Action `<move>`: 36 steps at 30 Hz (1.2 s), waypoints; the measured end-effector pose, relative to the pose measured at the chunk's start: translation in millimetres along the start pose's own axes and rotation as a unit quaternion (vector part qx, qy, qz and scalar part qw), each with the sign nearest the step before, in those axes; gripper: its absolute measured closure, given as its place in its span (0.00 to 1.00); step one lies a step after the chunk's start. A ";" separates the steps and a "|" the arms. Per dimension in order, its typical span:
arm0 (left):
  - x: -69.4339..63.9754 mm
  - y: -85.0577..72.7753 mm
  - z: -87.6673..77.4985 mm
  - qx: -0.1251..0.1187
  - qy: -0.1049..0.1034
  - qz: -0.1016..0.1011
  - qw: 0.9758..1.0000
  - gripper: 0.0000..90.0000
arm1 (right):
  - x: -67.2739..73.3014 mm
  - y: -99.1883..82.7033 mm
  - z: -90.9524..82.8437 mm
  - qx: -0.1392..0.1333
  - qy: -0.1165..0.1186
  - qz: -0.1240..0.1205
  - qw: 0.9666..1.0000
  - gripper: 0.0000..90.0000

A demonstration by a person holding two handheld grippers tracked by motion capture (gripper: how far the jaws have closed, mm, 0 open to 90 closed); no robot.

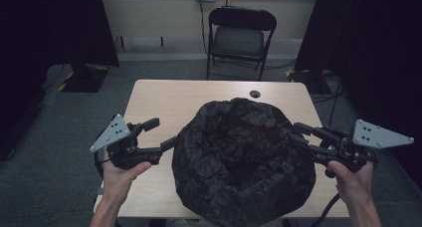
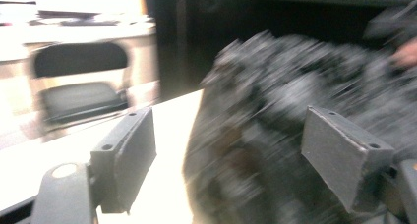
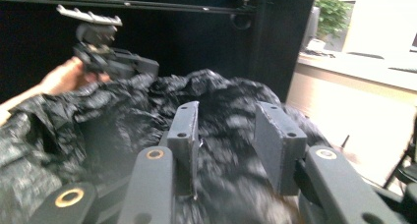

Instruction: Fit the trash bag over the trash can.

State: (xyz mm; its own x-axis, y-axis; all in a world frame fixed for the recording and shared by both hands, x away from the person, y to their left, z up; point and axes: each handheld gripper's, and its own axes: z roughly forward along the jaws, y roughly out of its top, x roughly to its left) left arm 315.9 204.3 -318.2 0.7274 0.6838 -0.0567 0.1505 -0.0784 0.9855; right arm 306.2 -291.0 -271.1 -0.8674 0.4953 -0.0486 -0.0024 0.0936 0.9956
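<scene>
Worktop point(image 1: 164, 100): pale wood, rectangular, with a small round hole point(image 1: 255, 93) near its far edge.
Black bag point(image 1: 244, 157): crinkled black plastic bag, mouth open upward, sitting on the near half of the worktop, centred between the two claws; its near side reaches the worktop's near edge.
Left claw point(image 1: 162, 133): held in the person's left hand point(image 1: 121, 174) at the bag's left side. Jaws spread wide. In the high view one jaw tip lies at the bag's left rim, the other stands clear above the worktop. The left gripper view is blurred; one jaw is over bare worktop, the other over the bag; contact cannot be told.
Right claw point(image 1: 297, 133): held in the right hand point(image 1: 354, 179) at the bag's right rim. Jaws parted with a moderate gap, bag plastic seen between and behind them in the right gripper view; whether they touch it cannot be told.
Background: black folding chair point(image 1: 240, 35) beyond the far edge, on grey carpet; dark curtains either side.
</scene>
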 end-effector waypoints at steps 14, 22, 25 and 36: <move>44.5 -79.7 23.4 0.129 0.068 -0.044 0.988 0.17 | 1.5 39.6 44.7 0.048 0.036 -0.037 0.998 0.61; 62.1 -126.9 38.7 0.227 0.098 -0.042 0.968 0.18 | -0.6 61.9 67.8 0.061 0.041 -0.059 0.996 0.59; 67.5 -143.5 41.2 0.254 0.125 -0.028 0.959 0.17 | -0.4 71.0 82.5 0.072 0.061 -0.063 0.994 0.58; 72.5 -172.1 45.1 0.293 0.140 -0.044 0.945 0.17 | 7.8 73.0 154.9 0.207 0.130 -0.075 0.967 0.75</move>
State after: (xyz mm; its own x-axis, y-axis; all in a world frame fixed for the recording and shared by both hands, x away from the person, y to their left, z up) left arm 373.0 234.6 -499.1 0.5012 0.8653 -0.0097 0.6071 -0.3436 0.7165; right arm 376.3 -146.5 -211.2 -0.9687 0.2202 -0.1146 0.0146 0.5114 0.8592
